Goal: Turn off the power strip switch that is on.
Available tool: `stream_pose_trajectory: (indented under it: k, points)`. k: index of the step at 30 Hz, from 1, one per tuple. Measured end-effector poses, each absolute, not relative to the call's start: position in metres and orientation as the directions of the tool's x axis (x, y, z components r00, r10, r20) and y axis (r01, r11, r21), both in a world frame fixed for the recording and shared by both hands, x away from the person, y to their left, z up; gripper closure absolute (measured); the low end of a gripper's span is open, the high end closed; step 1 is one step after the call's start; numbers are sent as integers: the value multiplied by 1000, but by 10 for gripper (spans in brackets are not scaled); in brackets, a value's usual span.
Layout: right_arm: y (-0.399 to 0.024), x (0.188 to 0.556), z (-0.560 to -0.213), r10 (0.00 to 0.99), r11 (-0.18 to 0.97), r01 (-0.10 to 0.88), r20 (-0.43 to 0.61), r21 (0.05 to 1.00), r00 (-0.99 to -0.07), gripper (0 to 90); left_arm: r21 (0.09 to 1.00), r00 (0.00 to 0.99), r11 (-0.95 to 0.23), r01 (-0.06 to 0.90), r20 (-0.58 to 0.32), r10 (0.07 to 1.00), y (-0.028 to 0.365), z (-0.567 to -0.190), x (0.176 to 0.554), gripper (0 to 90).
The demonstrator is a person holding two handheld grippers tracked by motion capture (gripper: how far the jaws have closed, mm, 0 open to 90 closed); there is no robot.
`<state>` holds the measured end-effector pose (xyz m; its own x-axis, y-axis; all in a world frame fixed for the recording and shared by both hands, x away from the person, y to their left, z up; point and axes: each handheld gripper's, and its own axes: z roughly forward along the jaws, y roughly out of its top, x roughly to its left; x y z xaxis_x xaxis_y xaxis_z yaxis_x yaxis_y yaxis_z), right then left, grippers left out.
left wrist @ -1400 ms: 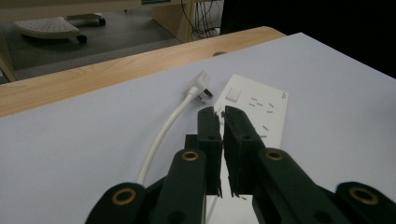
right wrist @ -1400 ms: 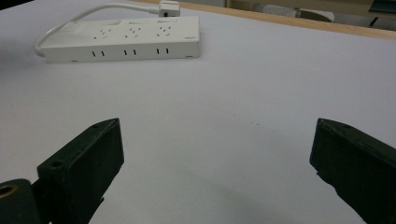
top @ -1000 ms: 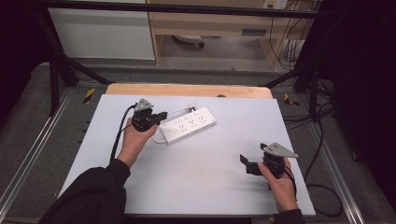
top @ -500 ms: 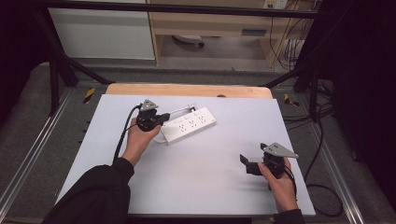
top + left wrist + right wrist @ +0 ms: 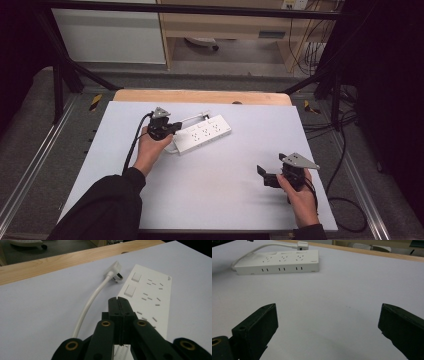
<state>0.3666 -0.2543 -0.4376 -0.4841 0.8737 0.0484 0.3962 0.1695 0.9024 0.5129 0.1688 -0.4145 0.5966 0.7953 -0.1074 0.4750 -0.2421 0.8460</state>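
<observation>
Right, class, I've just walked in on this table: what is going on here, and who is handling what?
A person holds tongs in each hand over a white table. The left tongs are shut, poised above the near end of a white power strip, whose cord and plug lie loose beside it. Whether they touch the strip cannot be told. The right tongs are open, set apart from the strip, holding nothing.
</observation>
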Motion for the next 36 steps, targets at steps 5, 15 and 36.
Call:
stream_pose_trajectory:
  k: [5,15,36]
  points:
    - [-254,367,-438,874,168,396,50,903,-484,31,844,590,-239,481,-109,800,169,-418,515,900]
    - [-255,367,-437,873,165,397,53,903,-484,31,839,593,-249,483,-104,798,167,-421,517,900]
    - [-256,367,-437,877,164,395,49,904,-478,31,832,599,-261,489,-103,794,162,-427,519,900]
